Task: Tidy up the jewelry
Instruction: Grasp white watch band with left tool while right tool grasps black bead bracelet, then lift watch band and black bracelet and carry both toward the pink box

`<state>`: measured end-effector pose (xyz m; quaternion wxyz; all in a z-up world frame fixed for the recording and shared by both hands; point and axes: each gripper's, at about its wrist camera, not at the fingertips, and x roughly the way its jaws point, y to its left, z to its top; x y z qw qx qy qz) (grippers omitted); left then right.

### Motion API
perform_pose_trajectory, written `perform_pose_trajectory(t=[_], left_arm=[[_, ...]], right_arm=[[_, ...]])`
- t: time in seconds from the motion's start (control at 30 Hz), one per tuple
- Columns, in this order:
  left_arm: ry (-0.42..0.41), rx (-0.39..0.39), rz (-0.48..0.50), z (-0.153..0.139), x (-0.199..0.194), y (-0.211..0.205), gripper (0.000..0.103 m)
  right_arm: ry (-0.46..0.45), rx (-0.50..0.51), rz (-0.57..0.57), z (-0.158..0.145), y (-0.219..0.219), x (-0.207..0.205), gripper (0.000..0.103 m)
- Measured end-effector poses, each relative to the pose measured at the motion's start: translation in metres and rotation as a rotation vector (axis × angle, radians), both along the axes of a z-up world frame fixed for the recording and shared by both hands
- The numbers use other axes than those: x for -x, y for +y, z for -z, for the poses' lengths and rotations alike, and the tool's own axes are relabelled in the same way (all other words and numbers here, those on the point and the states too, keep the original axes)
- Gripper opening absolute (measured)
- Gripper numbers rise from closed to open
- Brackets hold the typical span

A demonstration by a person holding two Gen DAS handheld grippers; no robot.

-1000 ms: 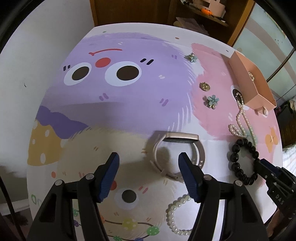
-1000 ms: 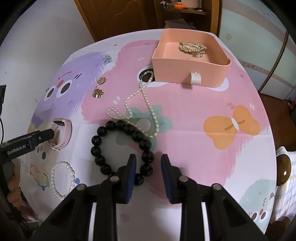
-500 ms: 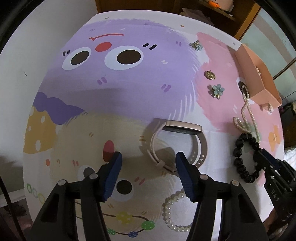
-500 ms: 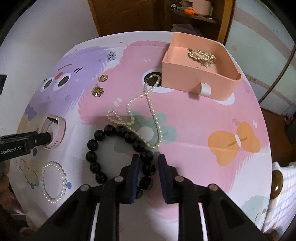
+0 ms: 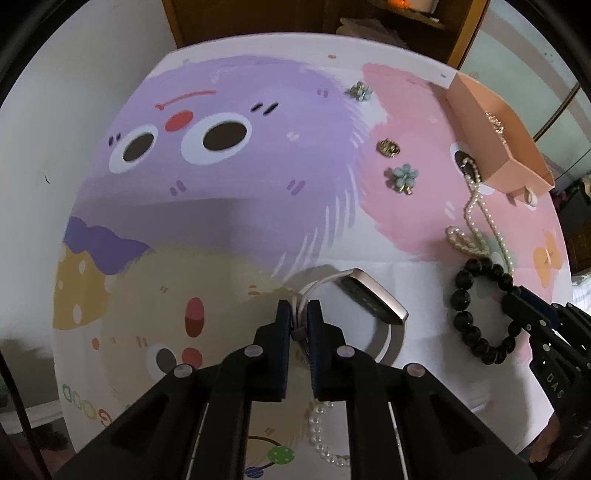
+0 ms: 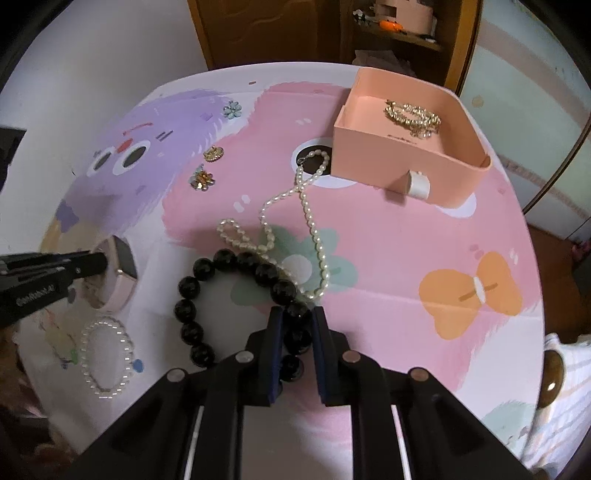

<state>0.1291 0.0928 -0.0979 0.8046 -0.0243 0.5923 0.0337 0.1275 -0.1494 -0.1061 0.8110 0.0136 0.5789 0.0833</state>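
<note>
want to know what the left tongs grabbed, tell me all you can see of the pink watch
The pink watch has a slim rectangular dark face in a rose-gold-looking case and a pale pink, rubbery-looking strap closed into a loop. It stands tilted on the cartoon mat, face raised. The left tongs pinch the doubled strap. A white pearl bracelet lies nearby, apart.

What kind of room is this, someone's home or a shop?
Probably a home, perhaps a bedroom. A round table wears a cartoon monster cover, a wooden cabinet with cluttered shelves stands behind, and a pink box holds some of the jewelry.
</note>
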Motion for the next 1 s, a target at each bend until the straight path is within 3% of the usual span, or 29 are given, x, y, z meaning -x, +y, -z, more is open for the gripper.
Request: perform_pose_trajectory(t=[0.3, 0.6, 0.73, 1.0], left_arm=[[-0.113, -0.027, 0.008, -0.045, 0.009, -0.001, 0.007], [-0.225, -0.044, 0.084, -0.097, 0.006, -0.014, 0.007], [-0.280, -0.042, 0.143, -0.122, -0.013, -0.035, 0.007], [-0.356, -0.005, 0.205, -0.150, -0.062, -0.085, 0.007]], right_arm=[[-0.085, -0.061, 0.023, -0.034, -0.010, 0.010, 0.014], [-0.199, -0.045, 0.036, -0.088, -0.019, 0.009, 0.014], [-0.274, -0.021, 0.057, -0.118, -0.034, 0.000, 0.014], [-0.362, -0.015, 0.139, -0.146, -0.080, -0.043, 0.014]])
